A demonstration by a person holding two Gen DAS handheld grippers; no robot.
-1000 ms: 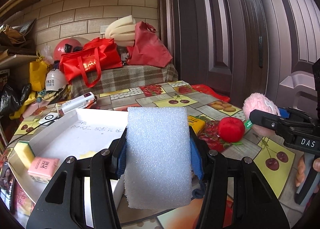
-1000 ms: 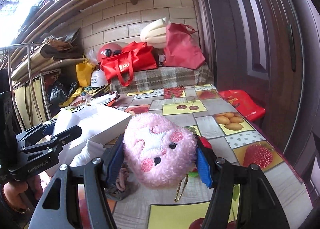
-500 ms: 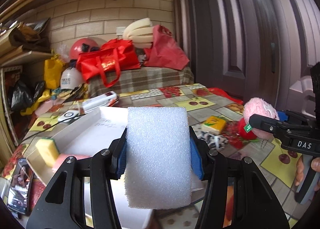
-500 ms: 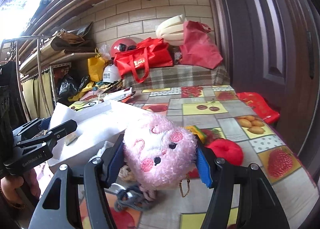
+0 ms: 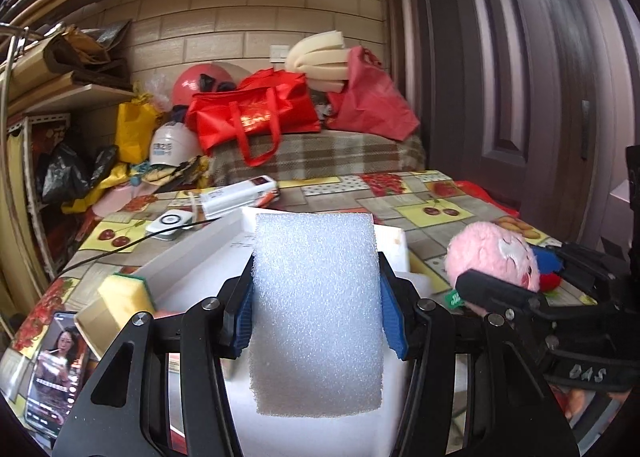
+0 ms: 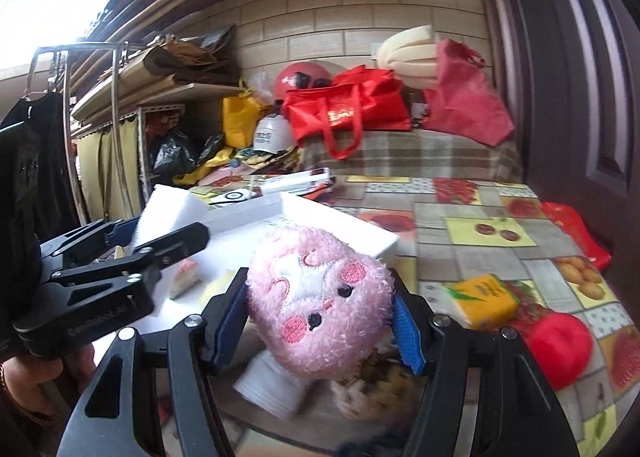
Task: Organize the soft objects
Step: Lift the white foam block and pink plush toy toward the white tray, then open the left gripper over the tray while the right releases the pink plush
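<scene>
**Both claws loaded over the white tray**

The left claw (image 5: 316, 315) is closed partway on a rectangular slab of white foam (image 5: 316, 309); its blue pads (image 5: 390, 319) press the slab's two long edges, and the slab stands upright between them, reaching well above and below the pads. Behind and beneath it lies the shallow white tray (image 5: 196, 257) on the bench (image 5: 420, 197), which wears a fruit-patterned oilcloth. At the tray's left corner sits a yellow sponge with a green scouring face (image 5: 126, 293).

The right claw (image 6: 320, 317) is clamped, somewhat wider, on a round pink plush toy with an embroidered face and rosy cheeks (image 6: 320, 297). The toy's fur bulges past the blue pads (image 6: 406, 331) on both sides. It hangs over the tray's near right corner (image 6: 340, 225), with the face turned toward the camera. Seen from the left wrist, the same toy (image 5: 492, 261) shows to the right of the foam slab, gripped from the side.

Inside the tray, the right wrist view shows a small pink-and-white block (image 6: 184, 277). On the oilcloth to the right lie a yellow tissue packet (image 6: 486, 299) and a red soft ball-like object (image 6: 560, 345), near each other. Under the right claw is a blurred heap of pale items that cannot be made out.
</scene>
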